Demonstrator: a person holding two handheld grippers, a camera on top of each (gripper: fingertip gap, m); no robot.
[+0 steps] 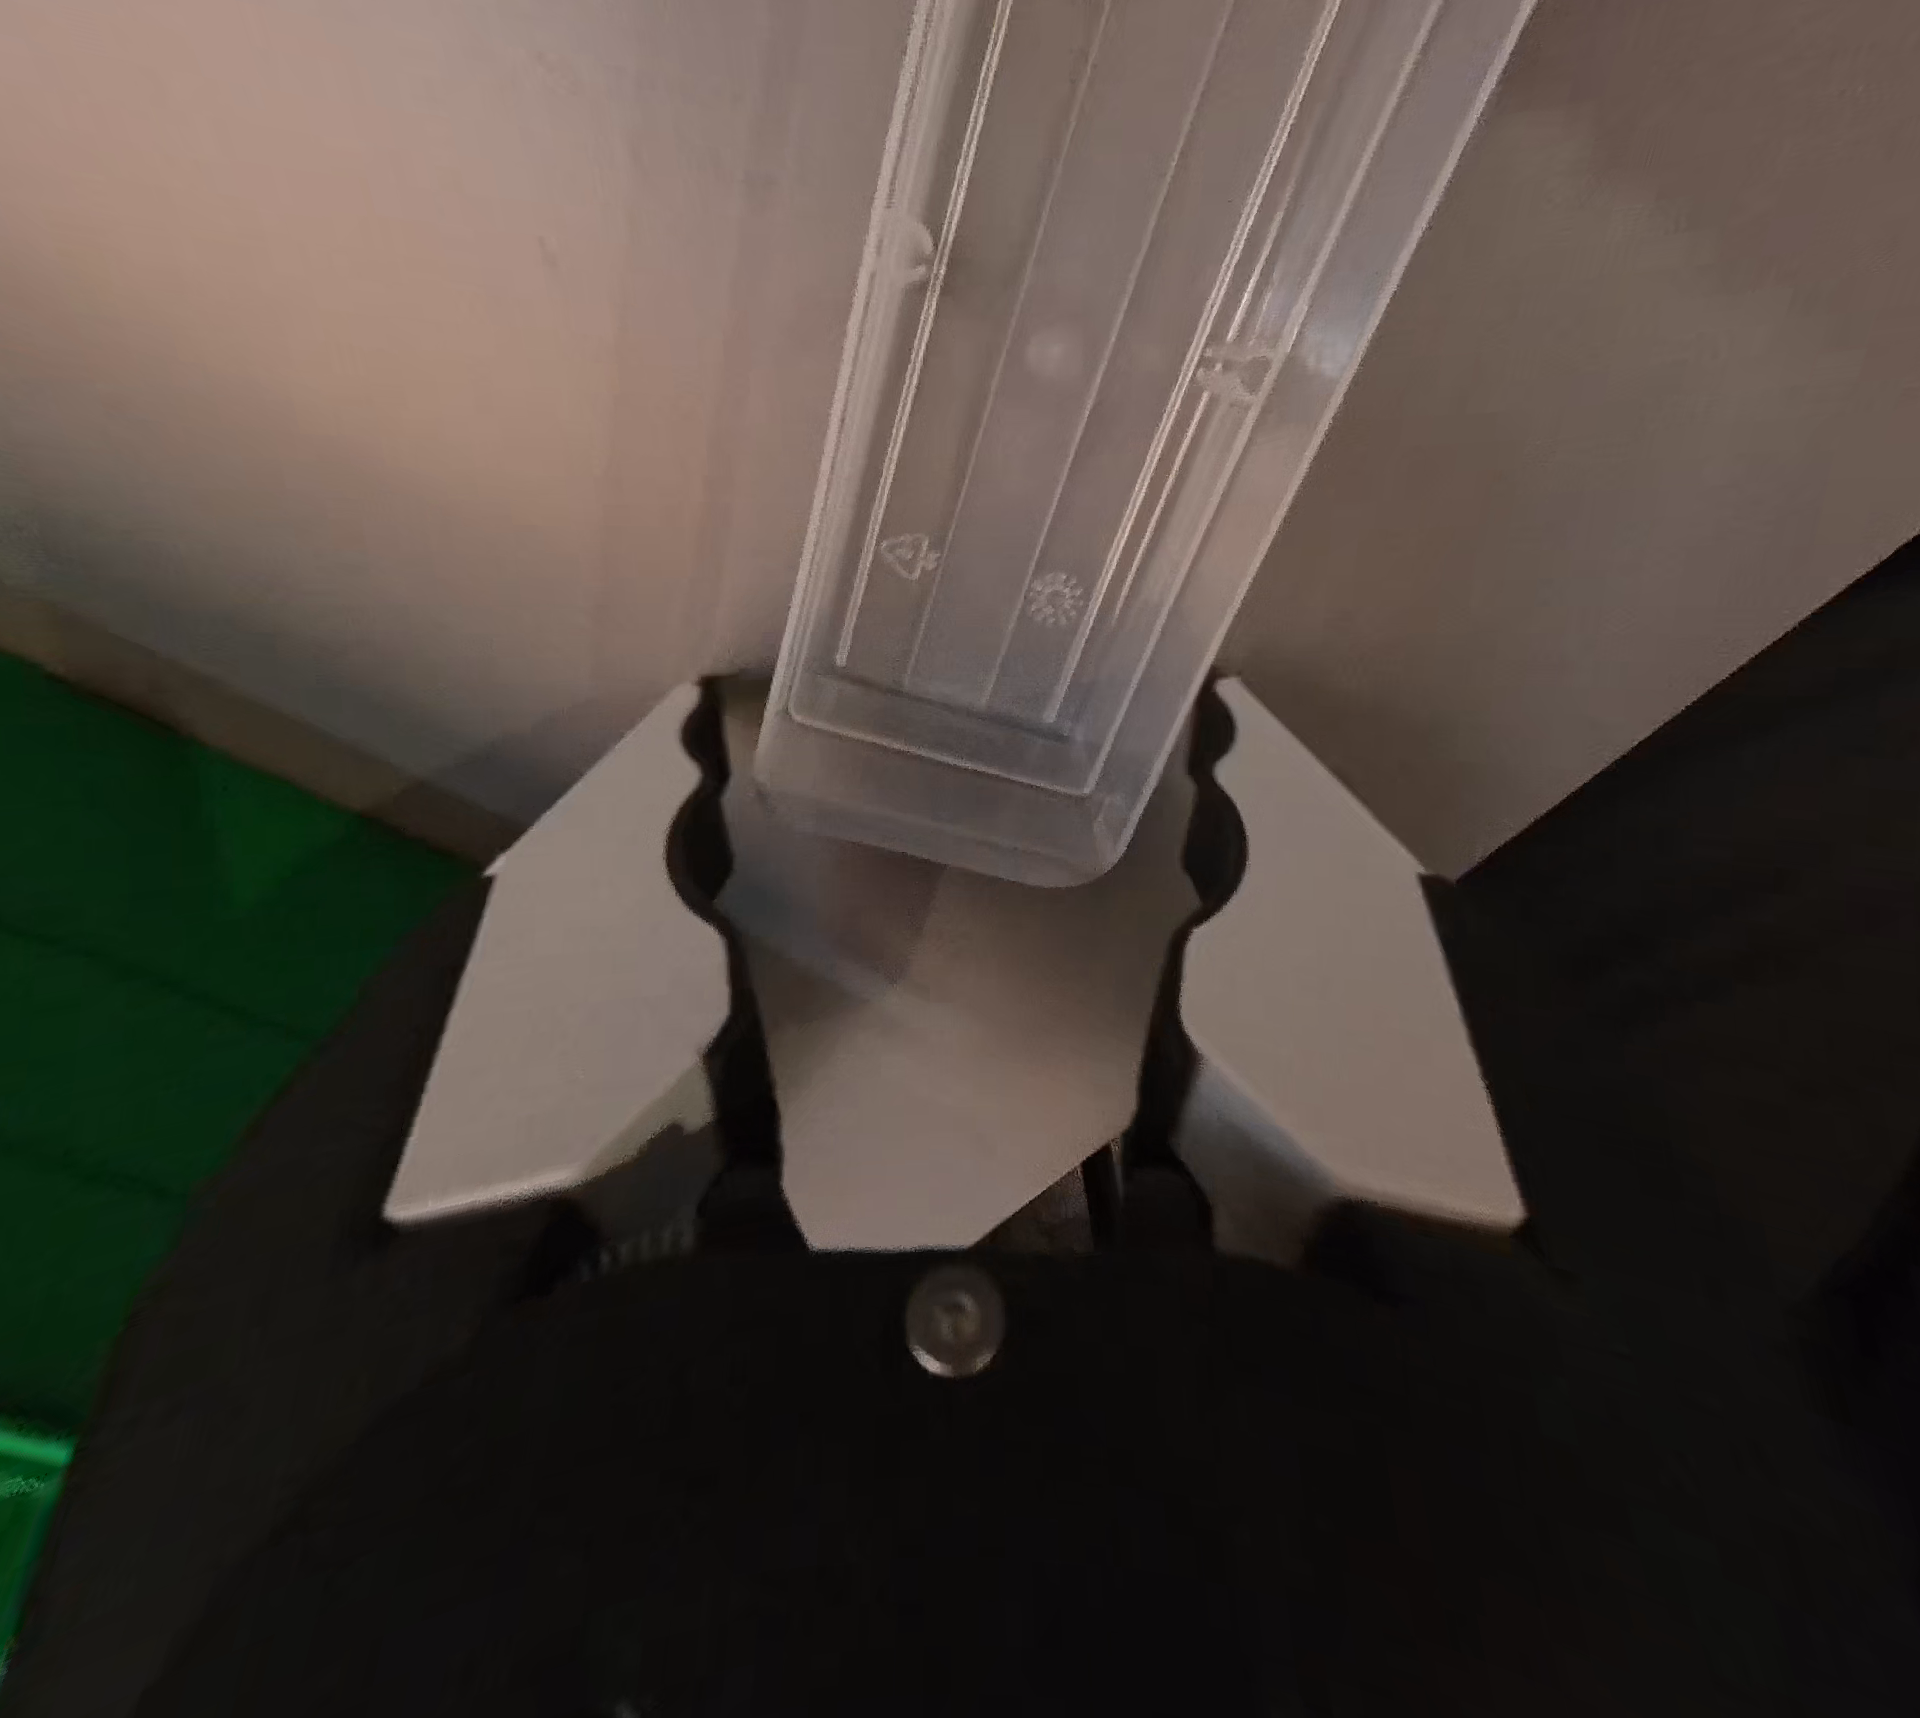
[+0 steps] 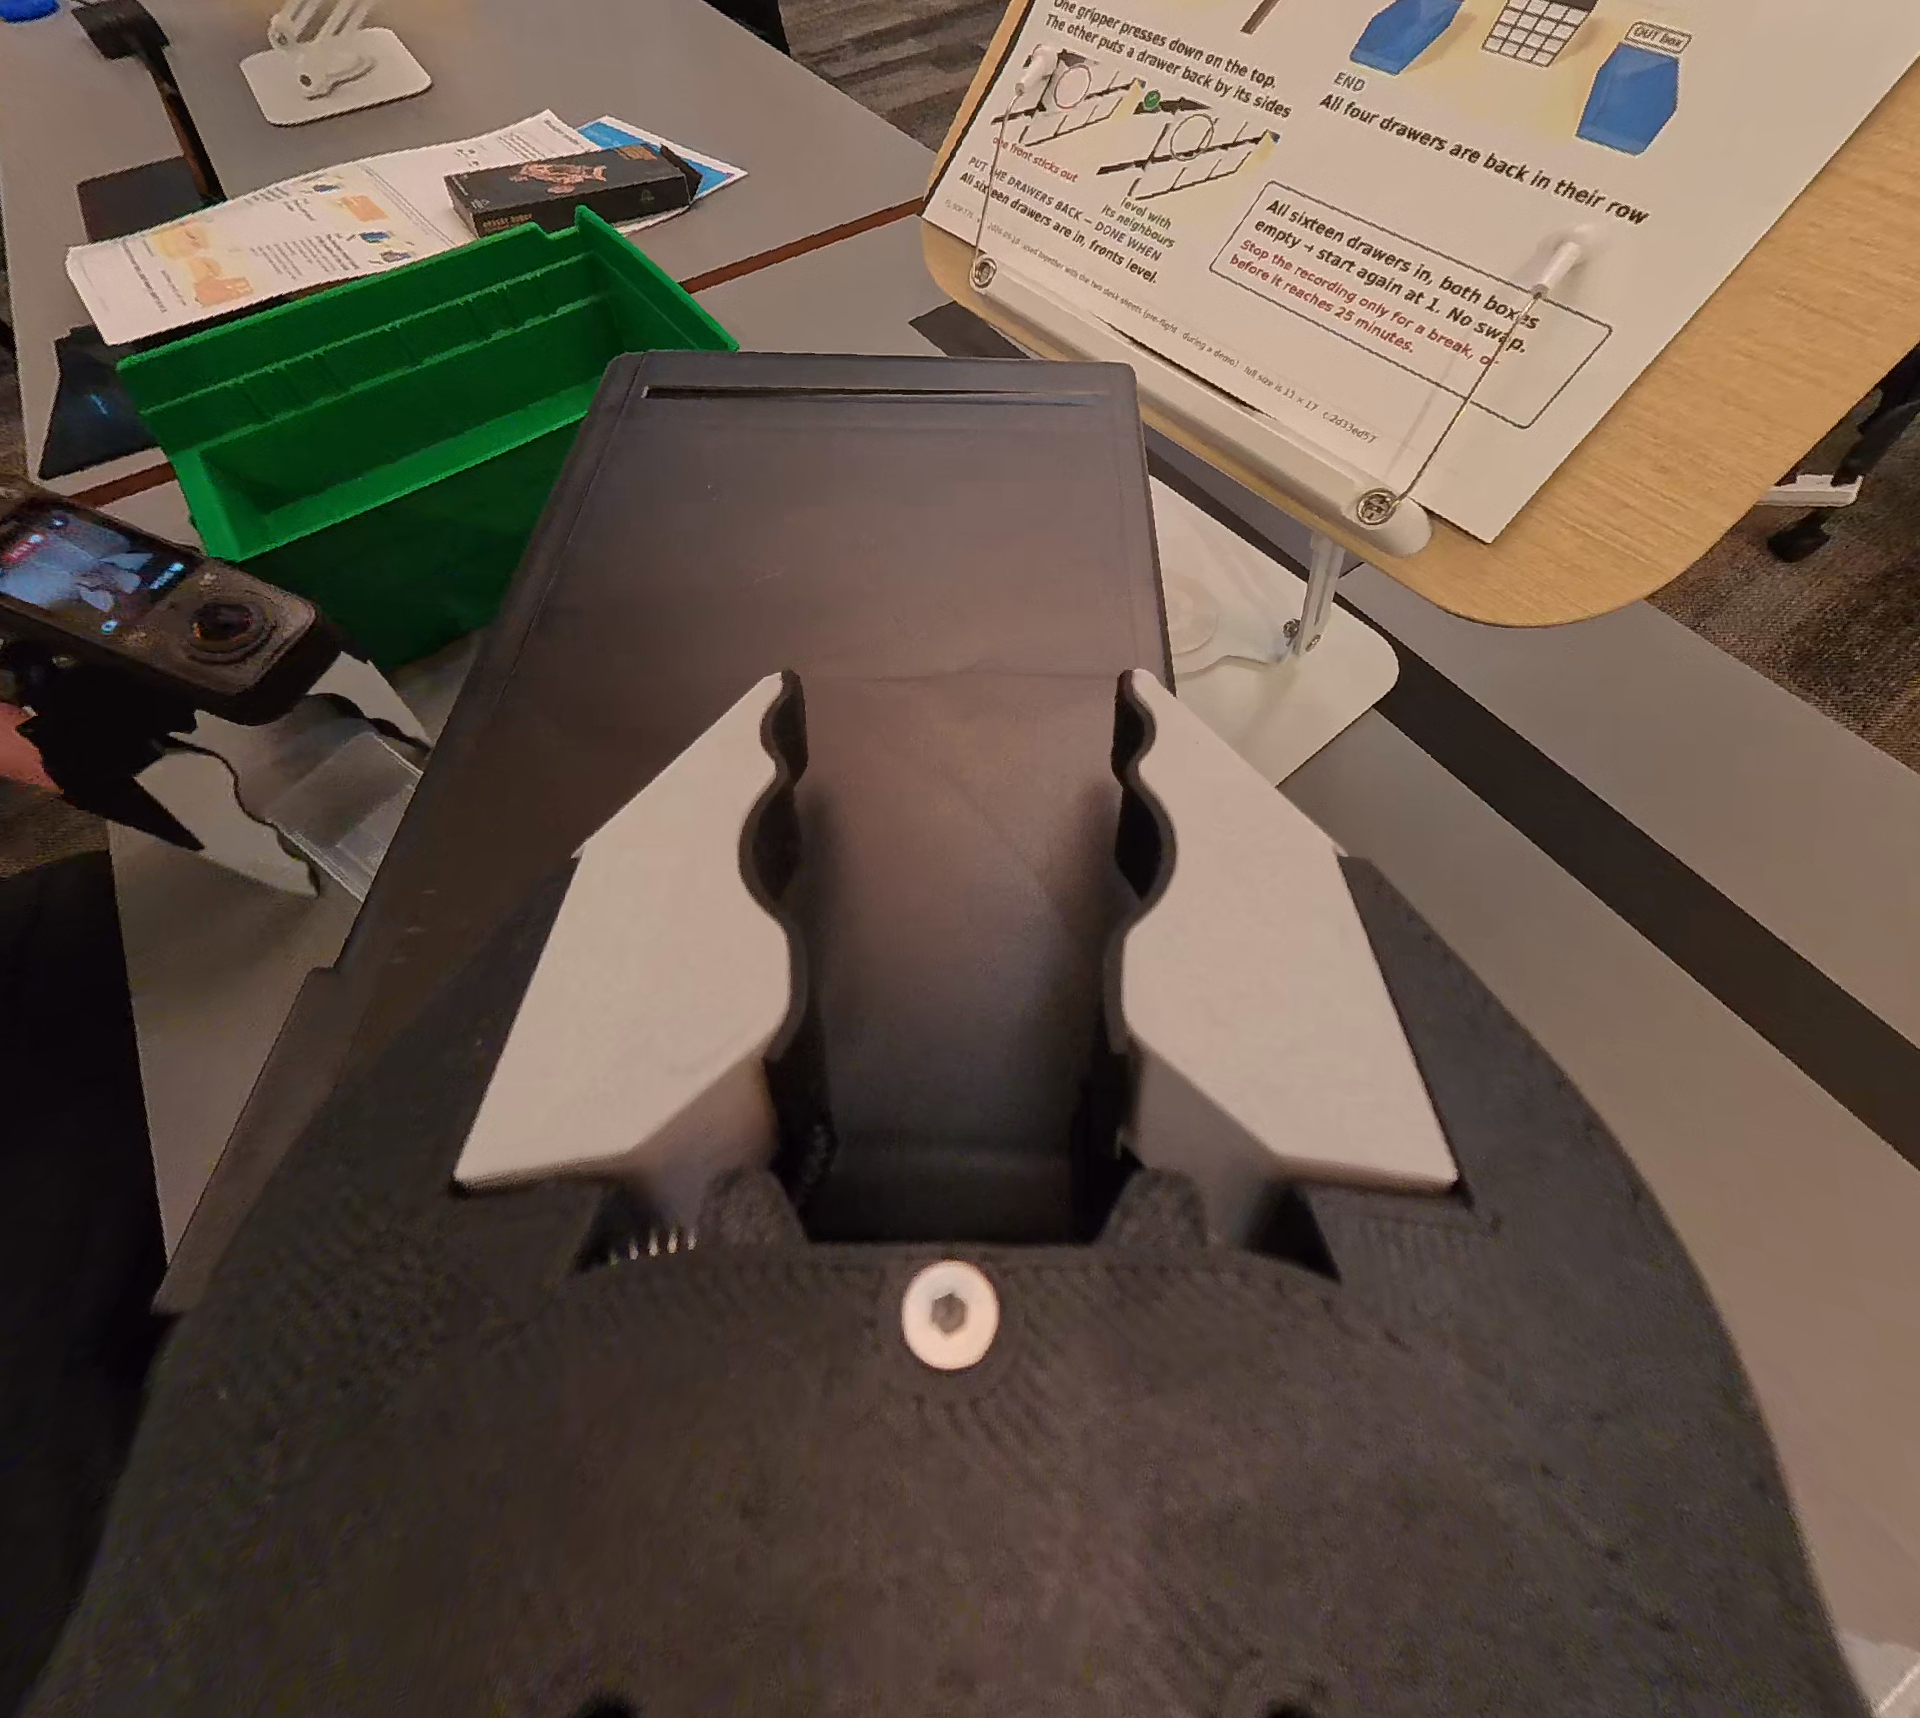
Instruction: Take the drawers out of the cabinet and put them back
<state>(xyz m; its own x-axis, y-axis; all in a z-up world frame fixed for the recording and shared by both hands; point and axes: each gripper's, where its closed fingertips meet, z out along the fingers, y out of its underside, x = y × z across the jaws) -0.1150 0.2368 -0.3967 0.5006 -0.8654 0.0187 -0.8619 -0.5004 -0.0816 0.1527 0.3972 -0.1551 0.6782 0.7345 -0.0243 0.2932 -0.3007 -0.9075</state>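
Clear drawer (image 1: 1049, 380) held by left gripper (image 1: 961, 785); black cabinet (image 2: 883, 546) under right gripper (image 2: 961, 795).
Left fingers (image 1: 582, 962) clamp the drawer's near end; right fingers (image 2: 665, 941) apart over cabinet top. Green bin (image 2: 395, 421) beyond-left on table (image 2: 1558, 889).

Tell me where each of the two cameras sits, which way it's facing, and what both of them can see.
Left wrist view: on the left gripper, looking along its fingers at a clear drawer between them, pale surface behind; only its own fingers show.
Right wrist view: on the right gripper, looking over the black cabinet top toward an instruction board; its own fingers show, and the left gripper at the left edge.
Shared: the green bin.
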